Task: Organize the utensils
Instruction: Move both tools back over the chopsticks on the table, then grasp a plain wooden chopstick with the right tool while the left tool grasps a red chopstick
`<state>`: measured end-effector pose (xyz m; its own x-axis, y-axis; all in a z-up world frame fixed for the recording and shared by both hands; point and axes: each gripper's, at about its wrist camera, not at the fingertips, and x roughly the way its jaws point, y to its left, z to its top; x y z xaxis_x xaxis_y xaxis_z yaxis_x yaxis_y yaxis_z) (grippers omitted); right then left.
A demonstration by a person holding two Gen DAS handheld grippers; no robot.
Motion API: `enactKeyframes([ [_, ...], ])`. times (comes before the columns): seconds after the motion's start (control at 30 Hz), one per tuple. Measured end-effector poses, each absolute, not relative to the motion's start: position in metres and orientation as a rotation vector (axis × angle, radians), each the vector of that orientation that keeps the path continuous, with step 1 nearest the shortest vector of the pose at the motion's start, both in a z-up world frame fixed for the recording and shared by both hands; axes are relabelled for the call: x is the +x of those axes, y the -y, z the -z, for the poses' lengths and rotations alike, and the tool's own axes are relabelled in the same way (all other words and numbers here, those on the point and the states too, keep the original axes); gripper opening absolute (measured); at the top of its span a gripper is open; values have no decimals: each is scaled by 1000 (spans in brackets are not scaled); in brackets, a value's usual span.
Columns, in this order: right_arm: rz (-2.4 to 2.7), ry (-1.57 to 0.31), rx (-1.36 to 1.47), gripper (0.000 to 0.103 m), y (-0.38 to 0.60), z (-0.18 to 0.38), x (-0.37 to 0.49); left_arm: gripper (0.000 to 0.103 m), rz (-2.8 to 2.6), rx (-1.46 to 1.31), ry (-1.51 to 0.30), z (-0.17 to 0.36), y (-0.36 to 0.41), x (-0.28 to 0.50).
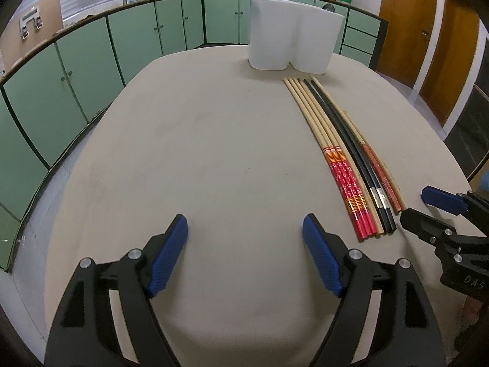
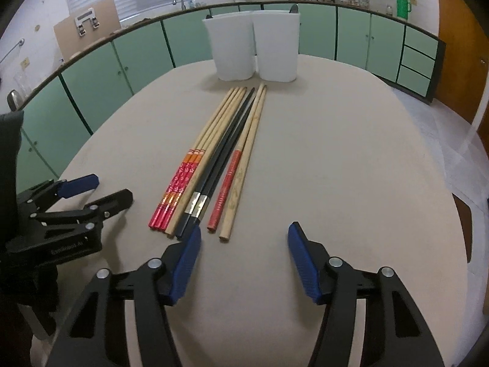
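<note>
Wooden chopsticks [image 2: 214, 159] lie untouched; left gripper [image 1: 244, 229] and right gripper [image 2: 244, 238] gape empty.

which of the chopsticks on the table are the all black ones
The black pair lies in the middle of the row, with a silver band near its thick end. The red patterned chopsticks lie to its left, the pale wooden ones to its right.

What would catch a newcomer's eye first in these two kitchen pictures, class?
Most striking is the row of long chopsticks lying side by side on the beige table: red-patterned ones, a black pair, plain wooden ones. Behind their tips stands a white plastic two-compartment holder at the table's far edge. In front, the left gripper and right gripper are both open, blue-padded and empty.
</note>
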<state>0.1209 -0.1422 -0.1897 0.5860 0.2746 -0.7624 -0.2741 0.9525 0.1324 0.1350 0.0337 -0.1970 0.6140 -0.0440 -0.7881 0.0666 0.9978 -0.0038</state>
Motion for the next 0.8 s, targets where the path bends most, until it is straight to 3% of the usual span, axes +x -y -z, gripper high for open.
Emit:
enactKeyframes([
  [0.43,-269,-876,-19,56,147,190,122,77,63,31,-907,197,-33,134],
  [0.53,-274,-873,-31,46,141,191,123,77,63,37,-906,197,-32,134],
  [0.7,-300,-870,-35,16,134,191,126,77,76,39,-906,196,-28,132],
  [0.8,-311,-869,-23,8,135,191,125,77,95,37,-905,195,-23,129],
])
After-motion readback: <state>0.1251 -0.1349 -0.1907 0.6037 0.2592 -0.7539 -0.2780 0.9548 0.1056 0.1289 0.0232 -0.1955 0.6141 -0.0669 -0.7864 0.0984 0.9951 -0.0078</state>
